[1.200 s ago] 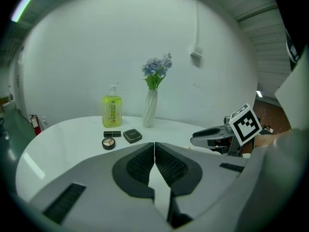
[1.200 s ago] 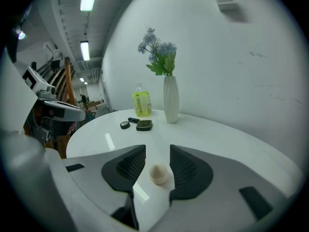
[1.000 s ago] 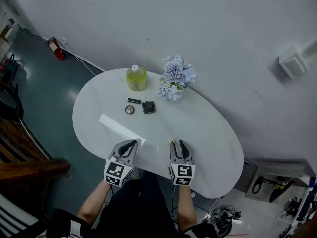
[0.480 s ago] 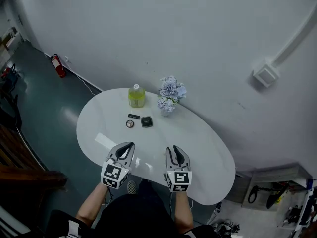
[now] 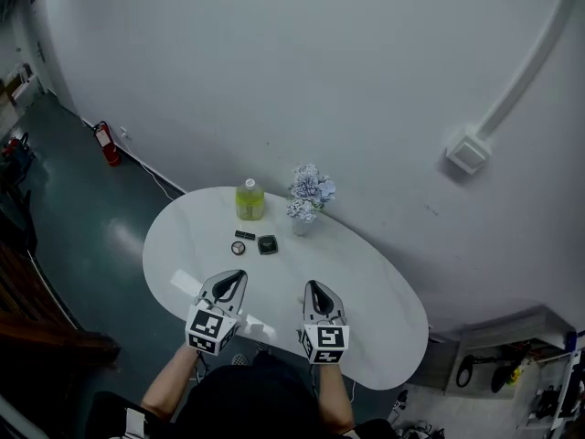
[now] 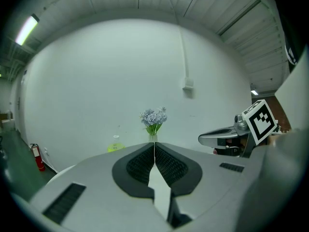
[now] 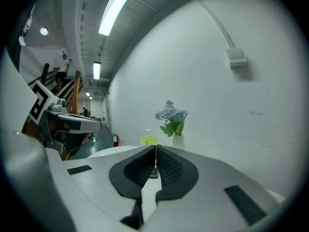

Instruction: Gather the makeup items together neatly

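**Both hand-held grippers clenched and empty, makeup well ahead**

A yellow-green bottle (image 5: 249, 200) stood at the far edge of the white oval worktop (image 5: 384, 309), near the wall. Just to its right was a small vase of pale blue flowers (image 5: 309, 193). A red fire extinguisher (image 5: 108, 143) sat on the floor by the wall off to the left, and a white box (image 5: 469, 154) was mounted high on the wall to the right. Bare worktop lay between my tools and the makeup, with nothing in the way.

The makeup lay in a loose cluster just in front of the bottle. There was a short dark stick (image 5: 245, 235), a round compact (image 5: 239, 248) below it and a square dark compact (image 5: 267, 244) to the right. I could not tell whether any of them touched. All three were well apart from both tools, ahead and slightly left of the gap between them.

I held the left hand-held gripper (image 5: 234, 276) and the right hand-held gripper (image 5: 313, 287) side by side above the near edge. Both pointed away from me toward the wall. The left one's pads (image 6: 166, 166) were pressed together on nothing. The right one's jaws had just been closing and met with nothing between them.
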Demonstrator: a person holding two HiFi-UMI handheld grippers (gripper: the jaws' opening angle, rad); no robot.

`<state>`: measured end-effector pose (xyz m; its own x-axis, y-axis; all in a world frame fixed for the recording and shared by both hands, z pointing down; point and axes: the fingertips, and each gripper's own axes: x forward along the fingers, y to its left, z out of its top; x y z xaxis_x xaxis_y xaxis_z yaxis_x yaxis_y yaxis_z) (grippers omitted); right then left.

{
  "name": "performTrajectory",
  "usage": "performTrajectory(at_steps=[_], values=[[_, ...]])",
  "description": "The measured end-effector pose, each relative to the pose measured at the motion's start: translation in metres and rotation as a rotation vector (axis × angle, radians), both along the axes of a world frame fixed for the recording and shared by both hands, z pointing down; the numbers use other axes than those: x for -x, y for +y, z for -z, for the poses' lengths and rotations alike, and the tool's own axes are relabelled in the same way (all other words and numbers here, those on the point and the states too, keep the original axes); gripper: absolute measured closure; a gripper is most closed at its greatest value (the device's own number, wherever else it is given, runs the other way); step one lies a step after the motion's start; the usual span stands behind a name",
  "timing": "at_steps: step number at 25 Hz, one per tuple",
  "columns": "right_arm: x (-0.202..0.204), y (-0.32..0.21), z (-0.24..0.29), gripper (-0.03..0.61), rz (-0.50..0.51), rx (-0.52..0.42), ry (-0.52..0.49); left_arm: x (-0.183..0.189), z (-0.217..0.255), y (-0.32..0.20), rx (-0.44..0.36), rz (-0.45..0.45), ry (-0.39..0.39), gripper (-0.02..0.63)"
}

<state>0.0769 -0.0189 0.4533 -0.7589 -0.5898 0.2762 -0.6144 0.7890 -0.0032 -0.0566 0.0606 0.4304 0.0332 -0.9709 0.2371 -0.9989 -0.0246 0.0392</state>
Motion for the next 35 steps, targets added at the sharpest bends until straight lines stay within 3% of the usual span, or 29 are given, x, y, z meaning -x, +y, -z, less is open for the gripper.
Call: performTrajectory(at_steps=[13,21,35], values=[[0.004,0.004,-0.004,0.546,0.036,0.023,-0.003,-0.004,-0.001,-0.001,-0.006,0.001,0.006,0.594],[0.041,0.01,-0.011,0.546,0.145,0.04,-0.008,0.019,-0.01,0.005,0.017,0.097,0.013,0.594],[0.129,0.01,-0.033,0.546,0.419,0.068,0.017,0.074,-0.032,0.016,0.074,0.323,0.03,0.594]])
